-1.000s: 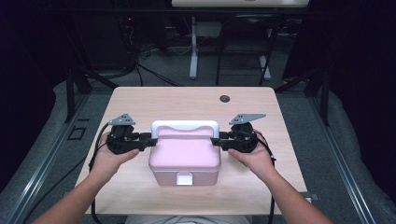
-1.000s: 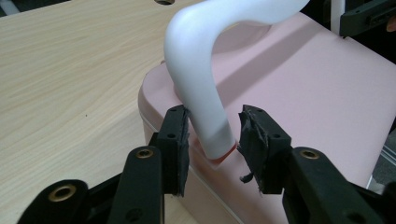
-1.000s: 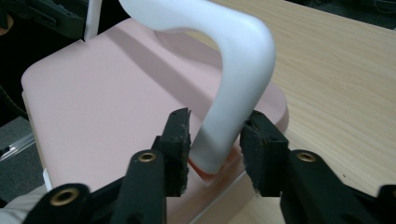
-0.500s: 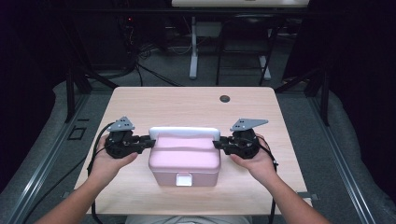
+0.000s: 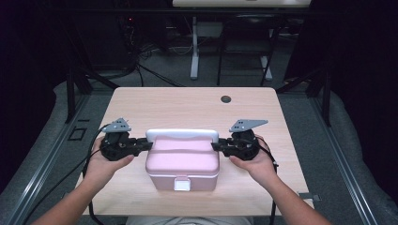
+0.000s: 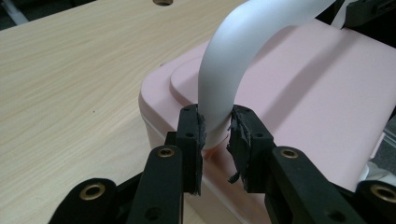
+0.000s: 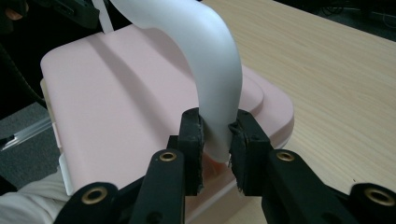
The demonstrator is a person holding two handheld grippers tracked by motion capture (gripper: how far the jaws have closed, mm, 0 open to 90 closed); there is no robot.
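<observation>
A pink lidded box with a white arched handle stands on the wooden table near its front edge. My left gripper is at the handle's left end and my right gripper at its right end, both pointing inward. Both pairs of jaws have just been closing. In the left gripper view the pads press on the handle's foot above the lid, left gripper shut on it. In the right gripper view the right gripper clamps the other foot over the lid.
A white latch sits on the box's front face. A dark round hole lies in the table's far right part. Bare tabletop stretches behind the box. Dark floor, cables and stands surround the table.
Both grippers' jaws have closed on the handle's ends. The handle shows as a thinner white bar than a second ago. The hands have barely moved.
</observation>
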